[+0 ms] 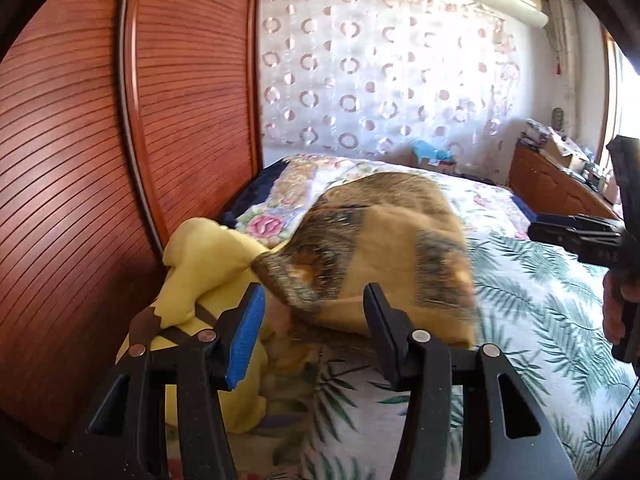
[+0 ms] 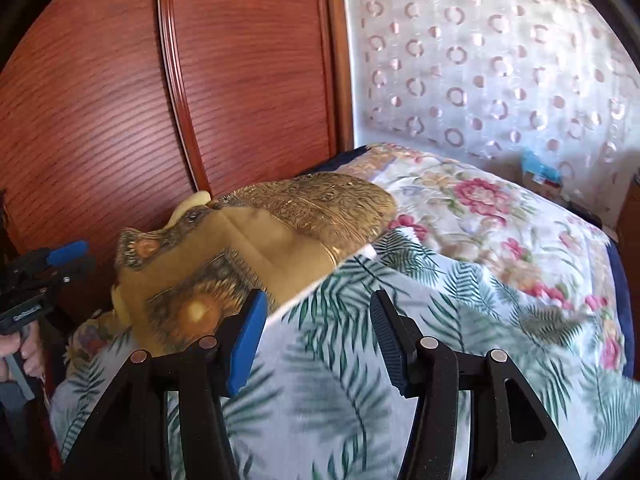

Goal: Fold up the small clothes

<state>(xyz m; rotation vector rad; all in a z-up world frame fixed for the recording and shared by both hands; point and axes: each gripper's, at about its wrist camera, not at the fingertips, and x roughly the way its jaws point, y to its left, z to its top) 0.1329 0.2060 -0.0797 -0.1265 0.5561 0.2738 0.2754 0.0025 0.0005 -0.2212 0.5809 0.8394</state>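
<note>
Black tongs [image 1: 314, 304], one blue ribbed pad [image 1: 246, 338], one black, silver rivets [image 1: 420, 336]

We hold our left gripper [image 1: 314, 312] and our right gripper [image 2: 318, 320] both tilted downward, each with its jaws apart and nothing between them, a hand [image 2: 24, 354] gripping the left one.

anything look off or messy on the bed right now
Yes: the mustard patterned garment lies rumpled and askew beside the wooden headboard, overlapping a crumpled yellow garment. Neither is folded flat.
</note>
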